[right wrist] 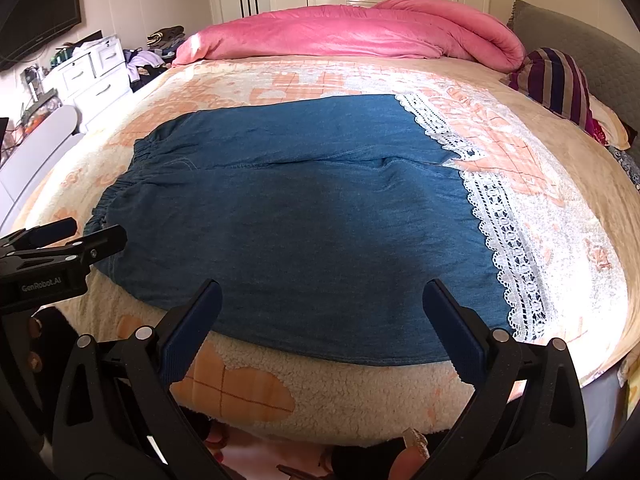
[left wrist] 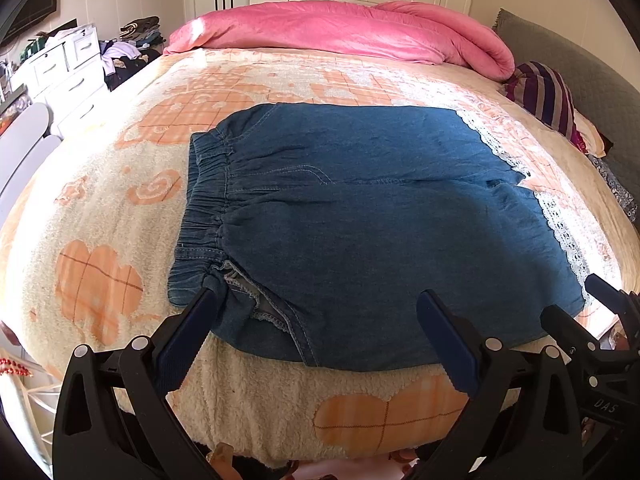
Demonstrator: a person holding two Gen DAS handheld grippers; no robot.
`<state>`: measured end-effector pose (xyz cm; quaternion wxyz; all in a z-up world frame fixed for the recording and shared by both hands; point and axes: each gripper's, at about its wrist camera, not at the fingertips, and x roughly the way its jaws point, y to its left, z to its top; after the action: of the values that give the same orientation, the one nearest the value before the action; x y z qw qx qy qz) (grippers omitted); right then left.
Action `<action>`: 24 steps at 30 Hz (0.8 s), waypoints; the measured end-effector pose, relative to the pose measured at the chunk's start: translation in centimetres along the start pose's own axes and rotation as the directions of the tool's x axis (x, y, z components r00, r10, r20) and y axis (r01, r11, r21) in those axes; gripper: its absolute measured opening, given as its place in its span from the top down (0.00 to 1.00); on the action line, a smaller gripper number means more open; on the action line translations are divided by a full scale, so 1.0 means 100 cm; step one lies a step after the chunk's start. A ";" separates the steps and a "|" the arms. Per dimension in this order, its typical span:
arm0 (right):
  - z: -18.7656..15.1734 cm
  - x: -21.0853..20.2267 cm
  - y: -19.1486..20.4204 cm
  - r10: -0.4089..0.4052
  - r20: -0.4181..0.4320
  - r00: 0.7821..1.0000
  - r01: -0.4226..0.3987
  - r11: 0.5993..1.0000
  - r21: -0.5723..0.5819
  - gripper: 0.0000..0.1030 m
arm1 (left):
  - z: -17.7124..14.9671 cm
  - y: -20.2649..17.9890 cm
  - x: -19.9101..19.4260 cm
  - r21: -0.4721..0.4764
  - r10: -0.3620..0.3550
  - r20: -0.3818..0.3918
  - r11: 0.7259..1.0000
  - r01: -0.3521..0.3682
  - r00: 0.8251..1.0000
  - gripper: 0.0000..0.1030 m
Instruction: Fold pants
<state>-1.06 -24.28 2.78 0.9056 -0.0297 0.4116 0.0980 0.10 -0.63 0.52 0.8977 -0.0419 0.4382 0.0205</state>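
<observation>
Denim pants (left wrist: 360, 216), blue with an elasticated waistband (left wrist: 204, 200) at the left and white lace trim (right wrist: 508, 232) on the leg hems at the right, lie flat and spread across a cream fleece bed cover with orange heart patches (left wrist: 100, 280), near its front edge; a pink quilt (left wrist: 340, 28) is bundled at the far end of the bed. Left hand-held gripper (left wrist: 320, 336) is released, jaws wide apart, poised over the near edge by the waistband corner, one finger (left wrist: 192, 328) just at the cloth and nothing grasped. Right hand-held gripper (right wrist: 320, 328) is likewise released and empty, jaws spread above the near edge toward the lace hem. Folding appears not yet begun; the step in hand is judged to be taking hold of the near long edge. For a clean fold, pinch both layers of denim at the waistband corner and at the hem corner, close fully before lifting, and raise both ends evenly. Carry the near leg over onto the far leg so the edges align. Light denim is likely to sag between the two grips, so keep it gently taut; avoid catching the fleece cover underneath.
</observation>
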 end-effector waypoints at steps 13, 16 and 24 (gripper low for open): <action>0.009 0.005 0.006 0.010 0.001 1.000 -0.010 1.000 -0.008 0.08 | 0.002 0.002 0.006 -0.009 -0.001 -0.006 1.000 0.001 1.000 0.04; 0.013 0.008 0.008 0.012 -0.002 1.000 -0.012 1.000 -0.014 0.08 | 0.005 0.005 0.008 -0.012 0.002 -0.004 1.000 -0.002 1.000 0.04; 0.034 0.021 0.011 0.009 0.007 1.000 -0.009 0.999 -0.036 0.08 | 0.021 0.019 0.018 -0.042 0.006 -0.008 0.999 -0.006 1.000 0.04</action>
<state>2.52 -22.39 3.46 0.9060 -0.0437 0.4064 0.1095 2.66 1.49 0.28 0.8947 -0.0595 0.4415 0.0322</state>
